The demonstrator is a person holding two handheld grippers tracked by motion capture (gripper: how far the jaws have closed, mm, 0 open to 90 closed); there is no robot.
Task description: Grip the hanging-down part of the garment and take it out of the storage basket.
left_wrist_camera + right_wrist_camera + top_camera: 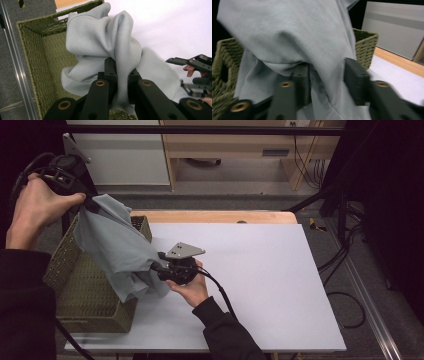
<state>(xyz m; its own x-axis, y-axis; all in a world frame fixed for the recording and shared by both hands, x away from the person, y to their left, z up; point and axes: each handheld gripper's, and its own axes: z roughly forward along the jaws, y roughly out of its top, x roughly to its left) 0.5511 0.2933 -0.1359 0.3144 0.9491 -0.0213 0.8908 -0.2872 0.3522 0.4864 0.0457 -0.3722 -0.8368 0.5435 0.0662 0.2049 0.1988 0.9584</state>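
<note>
High view first: a pale grey-blue fabric cloth (120, 247) is strung between both hands, draped over the near corner of a green woven rectangular basket (75, 285) that sits at the left end of the white-topped bench (260, 285). Up at the top left, the left hand (35, 207) has the left tongs (92, 205) raised above the basket, gripping the cloth's upper end. Lower down, over the bench just beside the basket's right wall, the right hand (190, 287) holds the right tongs (156, 266) into the cloth's lower folds, grey three-cornered plate (185, 250) on top, black cable (220, 292) trailing back along the sleeve.

Left gripper view now, and it's clear: the black jaws are pinched in on a bunched fold of the cloth (105, 45), fabric squeezed between them, the rest billowing over the basket's (37, 57) open interior and out onto the white bench top (170, 27). The other tongs and a few fingertips (190, 71) show at the right edge.

Right gripper view: a bit blurred, but the cloth (287, 37) hangs down between the two black jaws, which sit a little apart with fabric caught between them, touching the left jaw. Basket rim (364, 40) behind, bench surface (397, 80) to the right with its wooden edge strip (399, 62).
</note>
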